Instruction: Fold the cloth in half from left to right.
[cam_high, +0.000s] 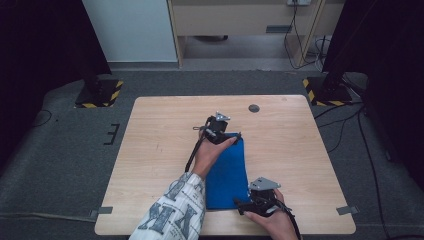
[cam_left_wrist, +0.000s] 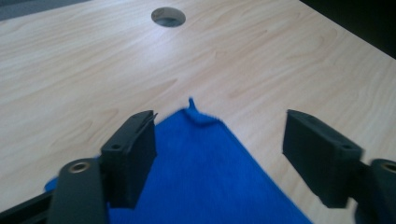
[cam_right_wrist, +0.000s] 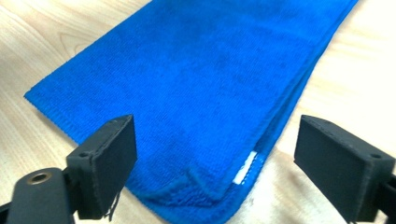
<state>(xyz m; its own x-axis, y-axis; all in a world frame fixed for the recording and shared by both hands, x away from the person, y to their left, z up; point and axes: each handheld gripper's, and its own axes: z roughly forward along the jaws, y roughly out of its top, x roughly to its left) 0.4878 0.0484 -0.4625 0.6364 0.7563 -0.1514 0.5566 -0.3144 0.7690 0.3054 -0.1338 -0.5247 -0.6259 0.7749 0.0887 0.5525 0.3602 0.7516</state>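
A light wooden table (cam_high: 165, 150) stands on a grey floor (cam_high: 60, 160). On it lies one blue cloth (cam_high: 227, 175), folded into a long, soft strip. Its long side runs from the near edge of the table toward the middle. A small white tag (cam_right_wrist: 245, 172) peeks out at one corner. There are two hand-held grippers. The left hand-held gripper (cam_high: 231, 138) is at the far end of the cloth, jaws spread wide apart. The right hand-held gripper (cam_high: 242, 206) is at the near end, jaws spread wide too. Neither pinches anything.
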